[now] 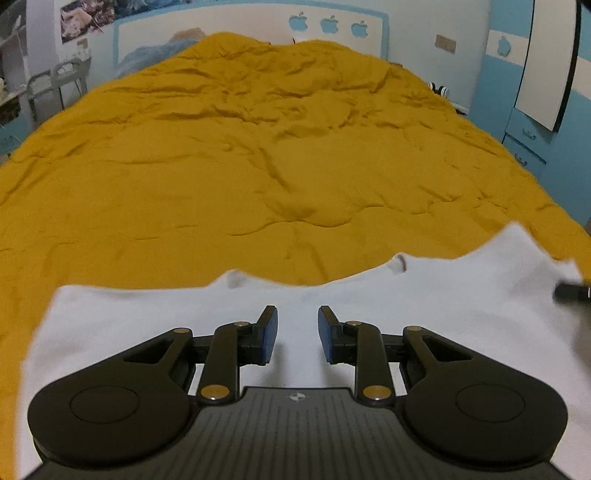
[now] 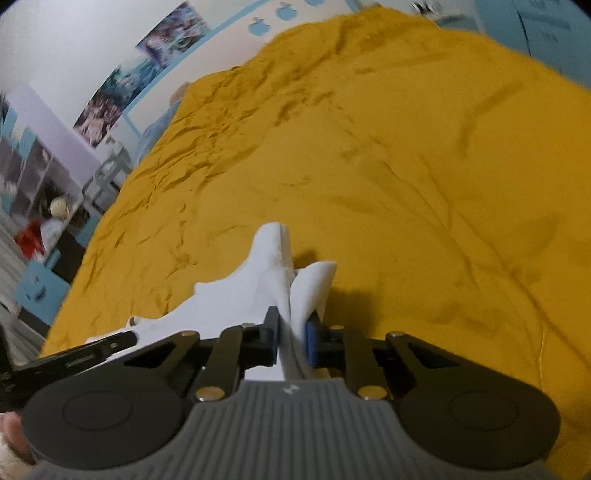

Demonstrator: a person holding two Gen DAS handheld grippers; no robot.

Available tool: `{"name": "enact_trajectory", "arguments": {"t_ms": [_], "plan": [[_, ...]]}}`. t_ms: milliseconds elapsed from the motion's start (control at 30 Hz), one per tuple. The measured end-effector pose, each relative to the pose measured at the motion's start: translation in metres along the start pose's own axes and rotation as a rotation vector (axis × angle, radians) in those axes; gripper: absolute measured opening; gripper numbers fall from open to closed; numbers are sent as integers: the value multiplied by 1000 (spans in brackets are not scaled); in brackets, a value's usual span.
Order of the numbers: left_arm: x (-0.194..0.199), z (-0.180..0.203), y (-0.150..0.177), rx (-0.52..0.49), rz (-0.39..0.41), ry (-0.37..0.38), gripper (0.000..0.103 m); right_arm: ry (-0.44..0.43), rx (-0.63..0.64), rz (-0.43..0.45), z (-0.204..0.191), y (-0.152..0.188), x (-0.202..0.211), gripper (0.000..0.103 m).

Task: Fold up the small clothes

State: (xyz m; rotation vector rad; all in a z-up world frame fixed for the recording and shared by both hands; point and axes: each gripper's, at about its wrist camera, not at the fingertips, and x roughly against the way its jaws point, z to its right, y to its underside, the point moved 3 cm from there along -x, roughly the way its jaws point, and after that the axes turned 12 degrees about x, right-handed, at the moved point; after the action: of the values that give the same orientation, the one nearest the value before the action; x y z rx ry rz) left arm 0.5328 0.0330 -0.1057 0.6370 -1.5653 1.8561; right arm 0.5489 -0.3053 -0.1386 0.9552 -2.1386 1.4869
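Below, both wrist views show a white garment [image 1: 332,306] of smooth, soft fabric lying at the near edge of a bed covered by a mustard-yellow bedspread [image 1: 258,166], whose matte surface is crumpled into many shallow creases and ridges. Left wrist view: the left gripper [image 1: 297,332] hangs over the flat white cloth with its two blue-padded fingers [image 1: 270,332] parted and nothing between them; the garment spreads wide from side to side, its long axis running across the view, and its far hem forms an uneven, wavy line against the yellow cover, with one raised corner toward the right. At the right margin of that view a dark blurred tip, apparently part of the other tool, meets the cloth. Right wrist view: the right gripper [image 2: 291,332] is clamped on a bunched fold of the white garment [image 2: 273,266], which rises between the pads and tapers forward into a pointed, pleated peak directed away from the camera toward the head of the bed; the rest of the cloth trails off to the left. Pale walls with blue apple-shaped decals [image 1: 328,24] and posters [image 2: 147,74] lie beyond the bed.
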Motion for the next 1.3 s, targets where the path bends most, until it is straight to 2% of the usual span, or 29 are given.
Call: {"name": "enact_trajectory", "arguments": {"t_ms": [167,333,533,767,900,1033,1200,1300], "plan": [[48,-50,9,-23,67,-81,33,-37,48,26,-64,-26,21,8],[91,-109,17,93,70,-157,33,-69,82,5,-143,-40,20,8],[122,-165,35,226,50,-145,33,-69,96,-25,-243,-39,-6,7],[134,-213,55,389,36,-101,33,-40,137,-59,-339,-14,-49,7],[135,-230,68,456,21,-76,33,-36,199,-53,-382,0,-71,7],[136,-247,76,506,13,-62,33,-20,243,-83,-418,13,-103,7],[135,-258,79,550,6,-59,33,-34,254,-109,-433,32,-136,7],[133,-259,79,555,0,-55,33,-7,301,-138,-444,45,-155,8]]}}
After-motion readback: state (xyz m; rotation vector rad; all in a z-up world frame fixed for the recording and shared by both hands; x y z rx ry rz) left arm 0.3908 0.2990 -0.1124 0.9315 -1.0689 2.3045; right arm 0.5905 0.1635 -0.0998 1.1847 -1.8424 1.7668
